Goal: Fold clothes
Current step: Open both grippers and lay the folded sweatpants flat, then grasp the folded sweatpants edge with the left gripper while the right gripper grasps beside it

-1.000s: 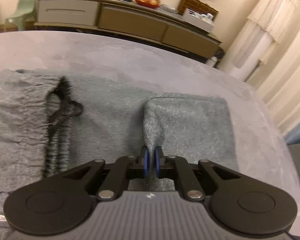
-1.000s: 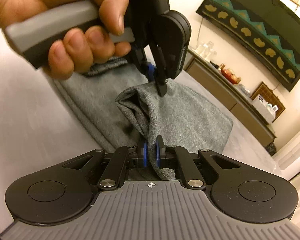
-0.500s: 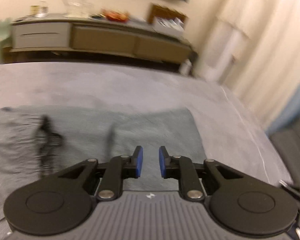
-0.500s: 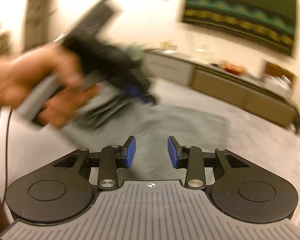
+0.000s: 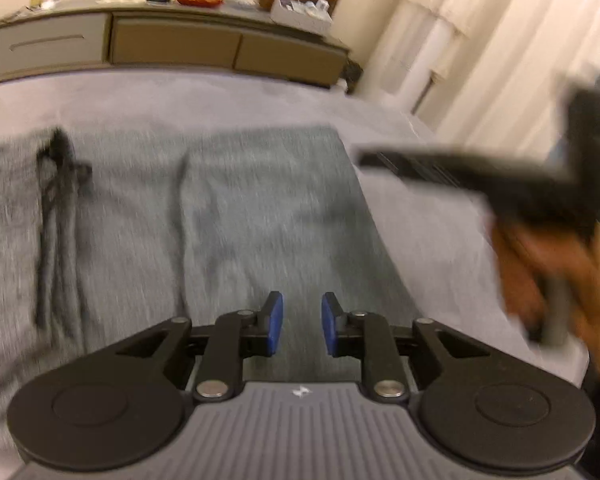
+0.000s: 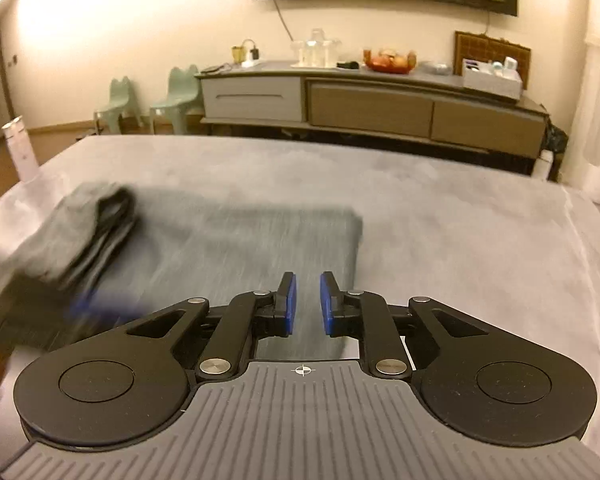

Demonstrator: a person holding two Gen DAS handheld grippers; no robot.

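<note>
A grey knit garment (image 5: 260, 200) lies flat on the grey table, its leg end folded over toward the waistband (image 5: 56, 184) with its dark drawstring at the left. It also shows in the right wrist view (image 6: 228, 244), blurred. My left gripper (image 5: 302, 330) is open and empty above the garment's near edge. My right gripper (image 6: 304, 304) is open and empty above the garment's right edge; it also shows blurred in the left wrist view (image 5: 440, 172), held by a hand. The left gripper is a dark blur in the right wrist view (image 6: 60, 312).
The grey table (image 6: 440, 220) stretches beyond the garment. A long sideboard (image 6: 380, 100) with bottles and a fruit bowl stands against the far wall. Two pale green chairs (image 6: 172, 96) stand at its left. White curtains (image 5: 480, 40) hang at the right.
Both grippers opened and let go of the grey garment's folded end, which now lies flat. Both grippers pulled back toward me and the right one swung out to the right.
</note>
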